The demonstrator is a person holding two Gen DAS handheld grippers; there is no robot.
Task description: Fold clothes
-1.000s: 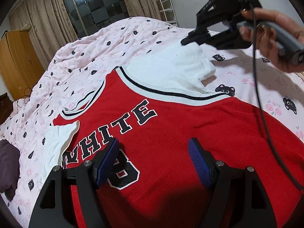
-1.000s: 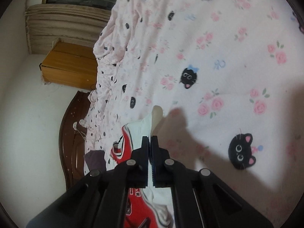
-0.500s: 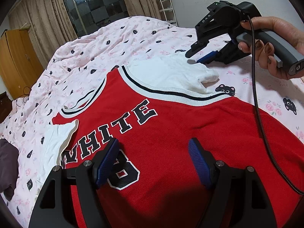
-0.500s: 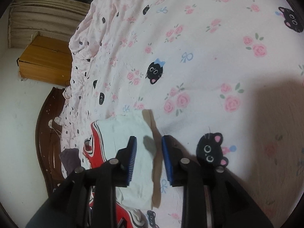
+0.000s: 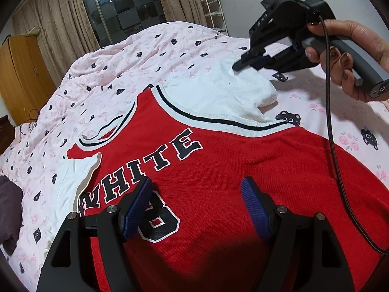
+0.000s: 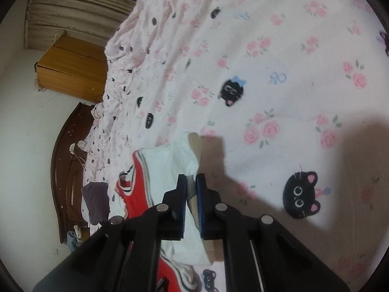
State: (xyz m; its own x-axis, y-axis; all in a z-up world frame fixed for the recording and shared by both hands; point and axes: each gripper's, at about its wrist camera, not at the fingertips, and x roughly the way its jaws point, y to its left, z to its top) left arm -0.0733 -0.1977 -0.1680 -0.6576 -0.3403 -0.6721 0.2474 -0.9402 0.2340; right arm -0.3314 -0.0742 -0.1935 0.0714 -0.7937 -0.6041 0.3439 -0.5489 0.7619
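jersey on bed | sleeve behind jersey | wardrobe left of bed | rack behind bed

I lose the red jersey hem under my left gripper frame and the bottom edge | right gripper nearly closed over the white sleeve, grip I can't confirm | dark garment cut at the left edge

Right gripper jaws narrowed since 0.5 s ago. Now pinching edge of white cotton sleeve beside red jersey.
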